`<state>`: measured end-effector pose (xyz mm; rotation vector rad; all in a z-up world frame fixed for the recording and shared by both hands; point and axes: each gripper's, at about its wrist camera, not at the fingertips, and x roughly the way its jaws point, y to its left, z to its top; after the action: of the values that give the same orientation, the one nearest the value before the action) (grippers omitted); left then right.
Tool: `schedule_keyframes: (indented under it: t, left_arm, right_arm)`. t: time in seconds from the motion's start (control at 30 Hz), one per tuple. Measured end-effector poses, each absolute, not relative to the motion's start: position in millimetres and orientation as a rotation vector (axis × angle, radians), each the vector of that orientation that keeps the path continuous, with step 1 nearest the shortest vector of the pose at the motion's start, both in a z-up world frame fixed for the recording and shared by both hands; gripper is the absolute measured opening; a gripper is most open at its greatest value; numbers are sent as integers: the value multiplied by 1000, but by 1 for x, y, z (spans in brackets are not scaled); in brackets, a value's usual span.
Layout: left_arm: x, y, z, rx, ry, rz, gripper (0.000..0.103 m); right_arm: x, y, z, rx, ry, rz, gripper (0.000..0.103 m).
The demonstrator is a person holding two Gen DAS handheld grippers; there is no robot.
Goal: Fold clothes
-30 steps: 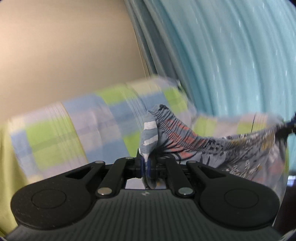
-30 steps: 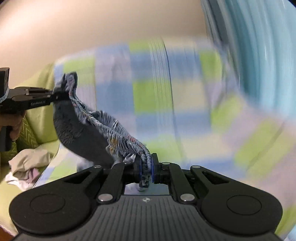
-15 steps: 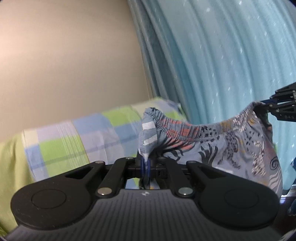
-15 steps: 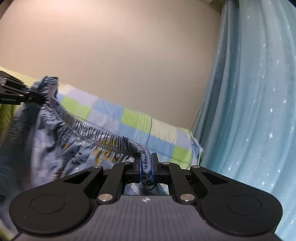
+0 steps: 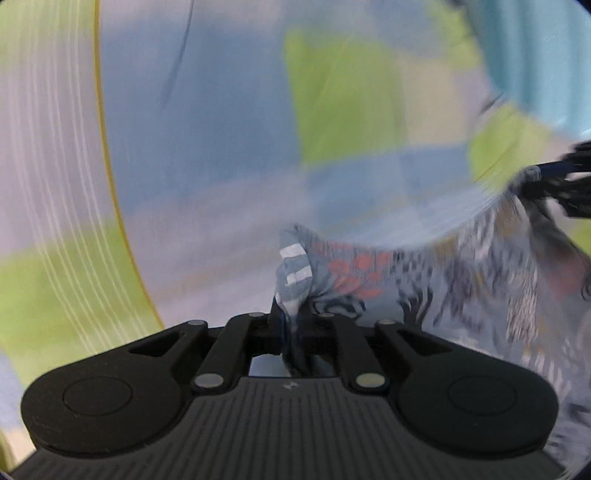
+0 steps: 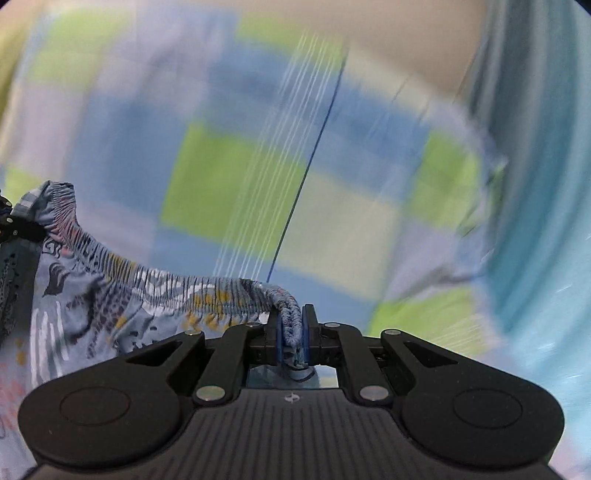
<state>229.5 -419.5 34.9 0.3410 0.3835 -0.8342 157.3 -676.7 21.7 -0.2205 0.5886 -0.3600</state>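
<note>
Blue-grey patterned shorts (image 5: pixel 424 280) with an elastic waistband hang stretched between both grippers. My left gripper (image 5: pixel 291 325) is shut on one end of the waistband; a striped corner of cloth bunches above its fingers. My right gripper (image 6: pixel 291 332) is shut on the other end of the gathered waistband (image 6: pixel 166 284), which runs off to the left. In the left wrist view the right gripper (image 5: pixel 554 177) shows at the far right edge, and in the right wrist view the left gripper (image 6: pixel 11 225) shows at the far left edge. Both views are motion-blurred.
A bed cover (image 5: pixel 221 129) checked in blue, green and white fills the background of both views. A light blue curtain (image 6: pixel 546 184) hangs at the right, with a beige wall (image 6: pixel 406 22) above the bed.
Both grippers have swung down from facing the wall and curtain toward the checked bed cover, carrying the stretched shorts along. Both stay shut on the waistband.
</note>
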Motion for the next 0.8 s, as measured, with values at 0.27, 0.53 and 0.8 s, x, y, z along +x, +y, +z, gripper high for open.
schedule_keyframes:
  t: [0.27, 0.53, 0.8]
  left_arm:
    - [284, -452, -28, 344, 508, -772, 36]
    - [218, -467, -4, 397, 455, -932, 38]
    - [165, -556, -22, 554, 428, -1104, 38]
  right_arm:
    - [98, -715, -32, 5, 584, -383, 36]
    - [-94, -696, -40, 253, 589, -494, 41]
    - [-154, -684, -86, 515, 584, -428, 42]
